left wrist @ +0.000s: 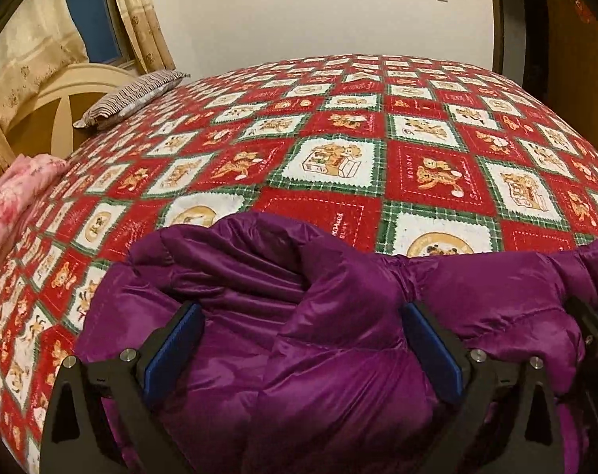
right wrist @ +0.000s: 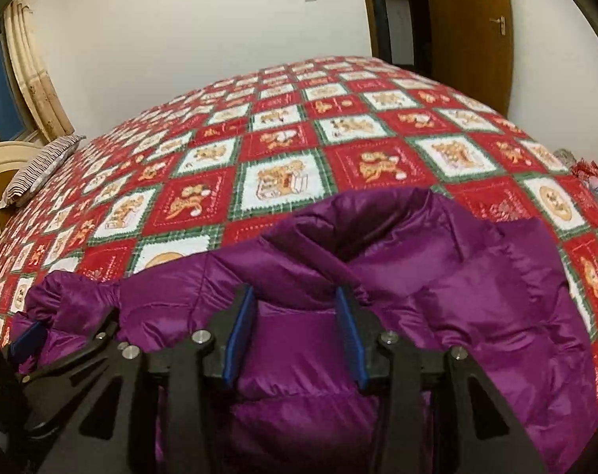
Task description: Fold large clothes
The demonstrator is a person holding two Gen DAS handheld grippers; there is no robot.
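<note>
A purple puffer jacket (left wrist: 330, 335) lies bunched on the near edge of a bed; it also shows in the right wrist view (right wrist: 476, 288). My left gripper (left wrist: 303, 316) is open, its blue-padded fingers (left wrist: 172, 351) wide apart with padded jacket fabric bulging between them. My right gripper (right wrist: 295, 304) has its fingers (right wrist: 350, 335) closer together around a fold of the jacket, which fills the gap. The left gripper shows at the lower left of the right wrist view (right wrist: 62, 339), and the right gripper's edge shows at the right of the left wrist view (left wrist: 595, 335).
The bed has a red, white and green bear-patterned cover (left wrist: 338, 138). A striped pillow (left wrist: 129, 98) and a pink quilt (left wrist: 14, 197) lie at its left side by a cream headboard (left wrist: 62, 94). A wooden door (right wrist: 469, 39) and white wall stand beyond.
</note>
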